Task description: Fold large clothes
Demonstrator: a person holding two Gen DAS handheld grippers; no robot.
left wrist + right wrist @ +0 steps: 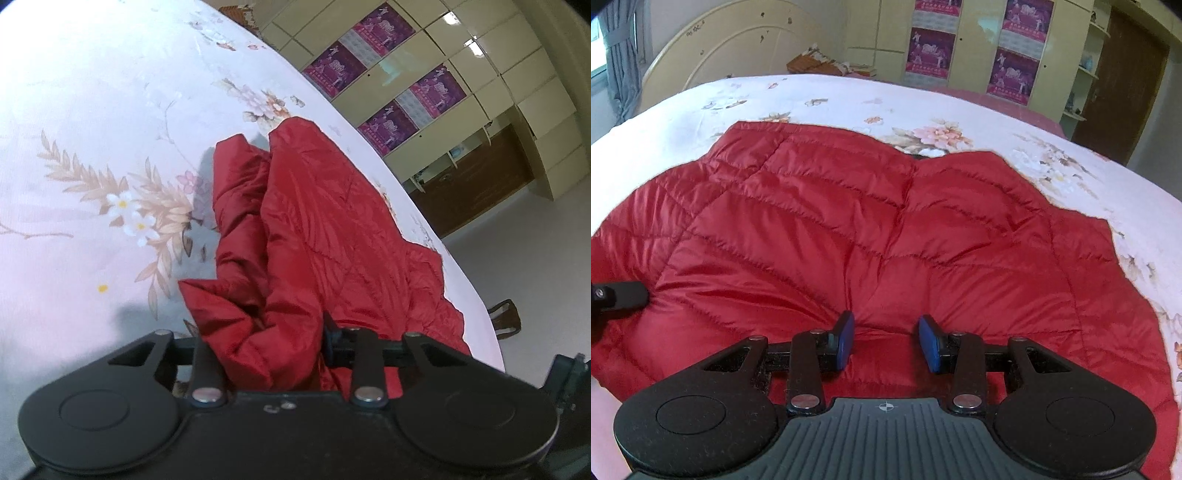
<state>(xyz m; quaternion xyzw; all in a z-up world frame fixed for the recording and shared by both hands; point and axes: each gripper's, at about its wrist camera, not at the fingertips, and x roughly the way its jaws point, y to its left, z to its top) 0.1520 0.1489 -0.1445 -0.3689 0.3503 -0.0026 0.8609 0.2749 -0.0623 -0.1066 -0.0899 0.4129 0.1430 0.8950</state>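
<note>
Bunching between the left tool's [264,347] clamped jaws, the red jacket [886,229] lies under the right tool [886,341] (jaws apart).

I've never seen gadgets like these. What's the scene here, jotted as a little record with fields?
garment: red quilted jacket, spread on the bed
surface: white floral bedspread
left gripper: closed on a bunched fold of the jacket
right gripper: open, blue pads apart, low over the jacket's near edge
background: cream cupboards with purple posters
folding: jacket mostly flat, one side gathered up
</note>
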